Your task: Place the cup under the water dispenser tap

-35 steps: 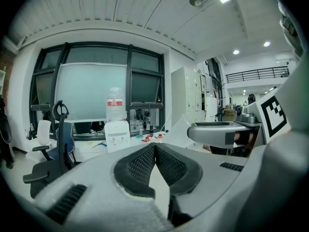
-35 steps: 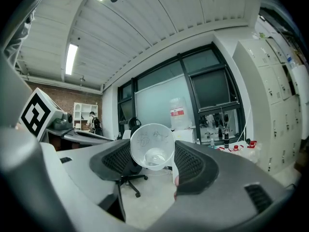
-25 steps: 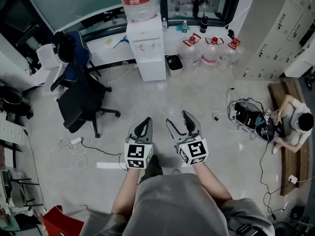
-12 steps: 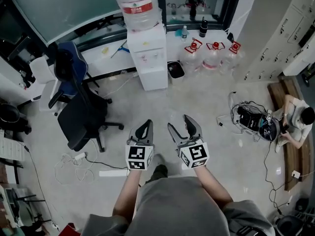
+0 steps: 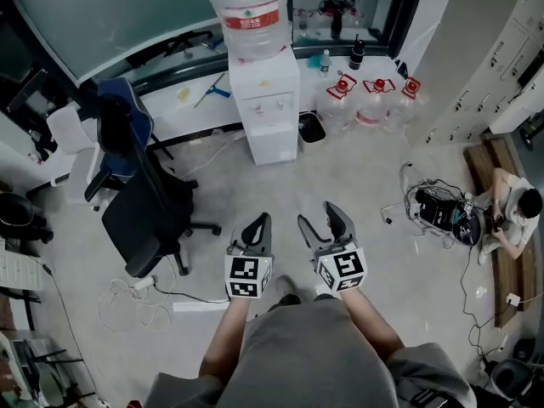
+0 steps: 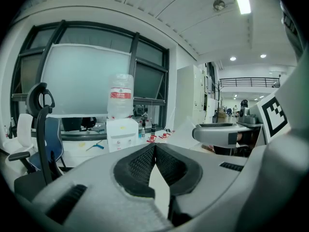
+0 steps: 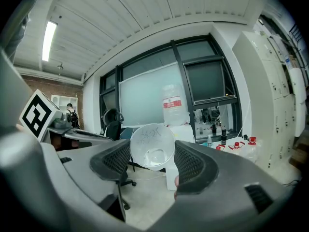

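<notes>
A clear plastic cup [image 7: 152, 147] lies on its side between the pads of my right gripper [image 7: 152, 149], its mouth turned toward the camera. The white water dispenser [image 5: 265, 100] with a large bottle [image 5: 251, 11] on top stands across the floor ahead, and shows small in the left gripper view [image 6: 120, 135]. In the head view my right gripper [image 5: 318, 217] and left gripper [image 5: 262, 221] are held side by side in front of the person's body, well short of the dispenser. The left gripper [image 6: 154, 148] is shut with nothing in it.
A black office chair [image 5: 144, 202] stands left of the path. Three red-capped water jugs [image 5: 365, 99] and a small bin [image 5: 311, 127] sit right of the dispenser. A person [image 5: 514, 219] sits on the floor at far right beside tangled cables [image 5: 429, 204]. A power strip [image 5: 194, 304] lies at lower left.
The dispenser has come nearer in the head view as the person walks toward it. Both grippers travel along side by side, the cup still in the right one.
</notes>
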